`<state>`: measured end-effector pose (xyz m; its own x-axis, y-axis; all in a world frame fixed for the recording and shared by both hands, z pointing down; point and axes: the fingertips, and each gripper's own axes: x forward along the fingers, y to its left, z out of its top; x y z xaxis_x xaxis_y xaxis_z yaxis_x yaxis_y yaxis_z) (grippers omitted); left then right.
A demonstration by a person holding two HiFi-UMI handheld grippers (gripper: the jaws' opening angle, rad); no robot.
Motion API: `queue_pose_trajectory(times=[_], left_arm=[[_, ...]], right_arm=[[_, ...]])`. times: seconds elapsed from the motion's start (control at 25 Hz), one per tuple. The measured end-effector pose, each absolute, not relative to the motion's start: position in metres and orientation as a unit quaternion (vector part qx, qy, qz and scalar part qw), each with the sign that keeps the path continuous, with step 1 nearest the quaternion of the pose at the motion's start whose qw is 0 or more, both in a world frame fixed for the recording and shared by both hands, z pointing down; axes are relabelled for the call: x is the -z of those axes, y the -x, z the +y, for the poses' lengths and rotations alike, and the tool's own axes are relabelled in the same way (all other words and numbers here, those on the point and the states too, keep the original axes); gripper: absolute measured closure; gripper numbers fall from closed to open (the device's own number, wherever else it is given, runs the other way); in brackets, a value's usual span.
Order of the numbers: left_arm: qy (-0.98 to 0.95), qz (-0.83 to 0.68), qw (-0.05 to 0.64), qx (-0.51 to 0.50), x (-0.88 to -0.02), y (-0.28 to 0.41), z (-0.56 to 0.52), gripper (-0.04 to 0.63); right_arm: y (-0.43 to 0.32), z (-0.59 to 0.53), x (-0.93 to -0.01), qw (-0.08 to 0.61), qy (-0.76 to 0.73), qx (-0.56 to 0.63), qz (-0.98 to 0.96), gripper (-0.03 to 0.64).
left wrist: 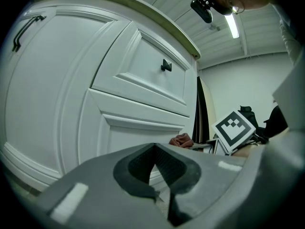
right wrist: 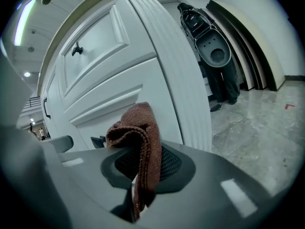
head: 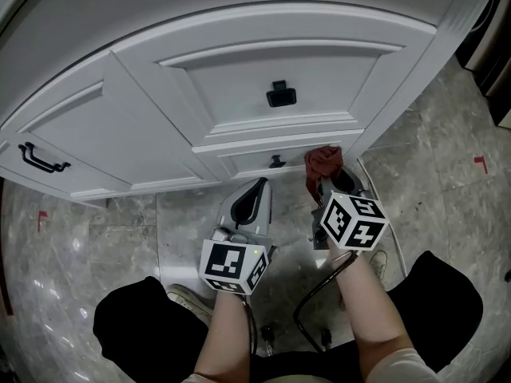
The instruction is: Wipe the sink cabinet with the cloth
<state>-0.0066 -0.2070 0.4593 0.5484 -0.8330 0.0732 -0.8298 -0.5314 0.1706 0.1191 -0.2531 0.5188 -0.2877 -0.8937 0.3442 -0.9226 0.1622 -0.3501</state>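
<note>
Rig at the foot of the sink cabinet (head: 239, 70), seen from above. My right gripper (head: 323, 182) has its jaws pinched on the reddish-brown cloth (right wrist: 138, 128), a folded wad standing up past the tips. It is held at the cabinet's lower right corner, by the right end of the bottom drawer front (head: 255, 159) and next to the fluted corner post (right wrist: 186, 80). I cannot confirm that cloth and paint are touching. My left gripper (left wrist: 153, 151) has its jaws pressed together on nothing and hangs just beside the right one, low before the same drawer. The white face shows no smears or damp streaks, so I cannot tell wiped panels from unwiped. I judge the wipe to be under way at this bottom corner, with the upper drawer (head: 279, 70) and left door (head: 88, 134) possibly left to do.
</note>
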Motion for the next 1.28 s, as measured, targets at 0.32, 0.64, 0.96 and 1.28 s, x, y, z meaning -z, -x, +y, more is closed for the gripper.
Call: queue_pose_trajectory(times=[0.32, 0.64, 0.96, 1.28], left_arm=[[-0.88, -0.464, 0.097, 0.022, -0.456, -0.001, -0.204, 0.595], [-0.867, -0.488, 0.099, -0.004, -0.472, 0.032, -0.198, 0.595], [-0.832, -0.544, 0.108, -0.023, -0.488, 0.103, -0.19, 0.595], [-0.814, -0.568, 0.116, -0.019, -0.49, 0.145, -0.192, 0.595]], right_arm=[[-0.165, -0.246, -0.524, 0.036, -0.638, -0.25, -0.728, 0.537], [-0.118, -0.232, -0.542, 0.062, -0.609, -0.242, -0.753, 0.537], [0.012, -0.226, -0.576, 0.097, -0.511, -0.259, -0.814, 0.537], [0.09, -0.238, -0.578, 0.095, -0.453, -0.261, -0.847, 0.537]])
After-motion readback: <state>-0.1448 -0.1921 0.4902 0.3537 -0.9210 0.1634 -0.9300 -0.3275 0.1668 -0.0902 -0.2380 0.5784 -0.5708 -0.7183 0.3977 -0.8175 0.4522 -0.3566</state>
